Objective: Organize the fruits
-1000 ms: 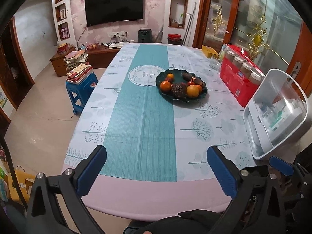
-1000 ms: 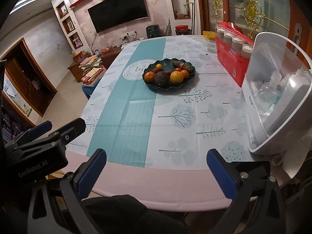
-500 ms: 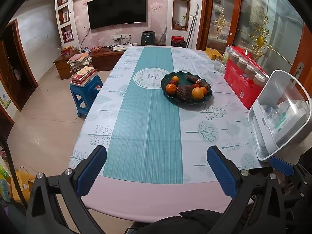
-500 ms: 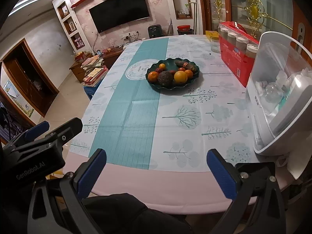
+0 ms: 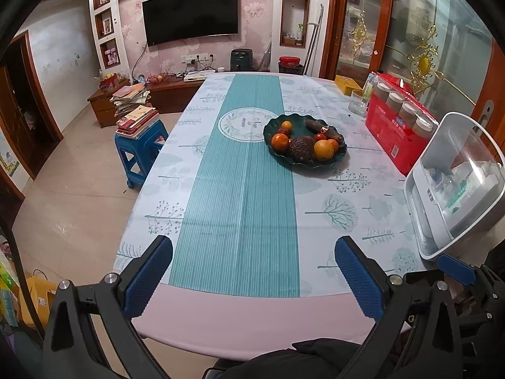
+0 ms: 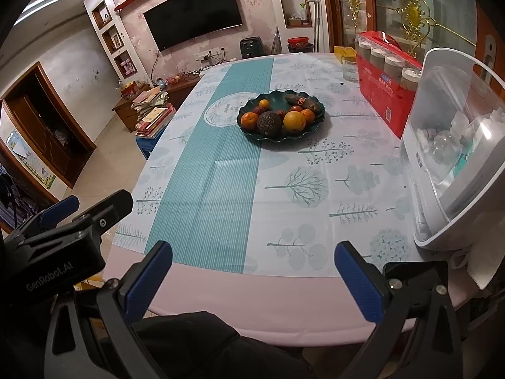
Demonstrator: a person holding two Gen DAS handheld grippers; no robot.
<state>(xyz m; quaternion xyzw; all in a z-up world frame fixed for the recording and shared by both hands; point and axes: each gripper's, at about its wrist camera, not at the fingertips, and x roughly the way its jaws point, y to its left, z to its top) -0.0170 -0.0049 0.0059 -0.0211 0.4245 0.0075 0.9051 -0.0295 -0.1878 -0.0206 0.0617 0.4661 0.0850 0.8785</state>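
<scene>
A dark green scalloped plate is seen well ahead of both claws, heaped with oranges, a dark wrinkled fruit, small red fruits and a long brown one. The left gripper and right gripper are held wide apart, empty, over the near table edge.
</scene>
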